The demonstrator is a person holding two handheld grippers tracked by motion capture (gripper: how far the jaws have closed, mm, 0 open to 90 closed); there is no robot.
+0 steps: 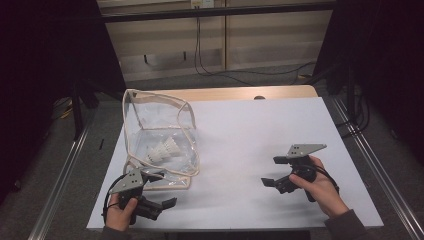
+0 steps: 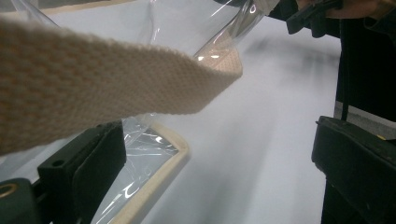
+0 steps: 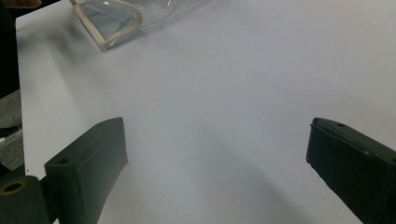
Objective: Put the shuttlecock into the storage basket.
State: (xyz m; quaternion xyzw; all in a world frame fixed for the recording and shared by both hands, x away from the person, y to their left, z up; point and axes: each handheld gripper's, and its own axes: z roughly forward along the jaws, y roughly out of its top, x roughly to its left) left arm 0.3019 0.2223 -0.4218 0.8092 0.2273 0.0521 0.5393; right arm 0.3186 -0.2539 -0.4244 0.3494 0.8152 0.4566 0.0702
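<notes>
High view first: my left gripper (image 1: 159, 189) sits at the near left corner of the white table (image 1: 260, 140), jaws apart, right at the front edge of the clear plastic bag (image 1: 160, 130), which stands open on the left side with two white shuttlecocks (image 1: 163, 149) inside. My right gripper (image 1: 275, 171) hovers well apart on the right, jaws apart and empty.

Left gripper view: the bag's cream webbing strap (image 2: 102, 79) hangs just above and between my spread jaws, with the bag's trimmed edge (image 2: 163, 163) below. I judge the bag light, floppy and slippery, so the woven strap is the better hold than the film.

Right gripper view: my jaws stand wide over bare table, the bag's corner (image 3: 116, 23) far off.
</notes>
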